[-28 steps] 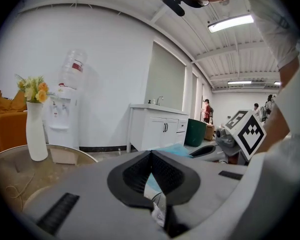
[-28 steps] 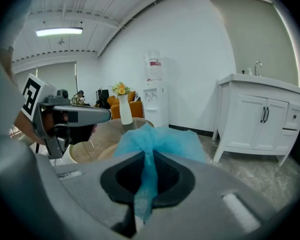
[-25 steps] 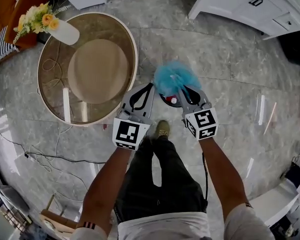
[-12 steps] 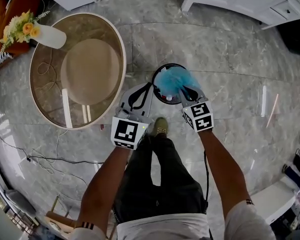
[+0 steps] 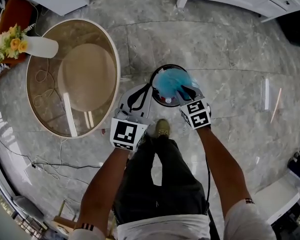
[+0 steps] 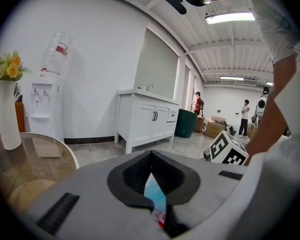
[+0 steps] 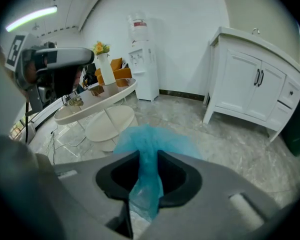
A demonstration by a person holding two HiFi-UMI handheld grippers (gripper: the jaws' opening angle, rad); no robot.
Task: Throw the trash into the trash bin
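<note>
Blue bag point(image 5: 170, 82) lower, w/in bin rim point(image 5: 152, 80).

Left tongs point(image 6: 150, 154) and right tongs point(image 7: 149, 154) are grey with black insides, each carrying a black-and-white marker-patterned cube point(image 5: 125, 134). Between the right tongs' just-opening jaws hangs a translucent turquoise trash bag point(image 5: 170, 79); the trash bin point(image 5: 152, 79) below is black-rimmed. The floor point(image 5: 230, 49) beneath is grey veined marble.

the person wears a white short-sleeved shirt point(image 5: 165, 227), dark trousers point(image 5: 160, 184), an olive shoe point(image 5: 163, 128); grey left gripper point(image 5: 149, 88) and right gripper point(image 5: 184, 90), black-lined, bear black-and-white square markers.
</note>
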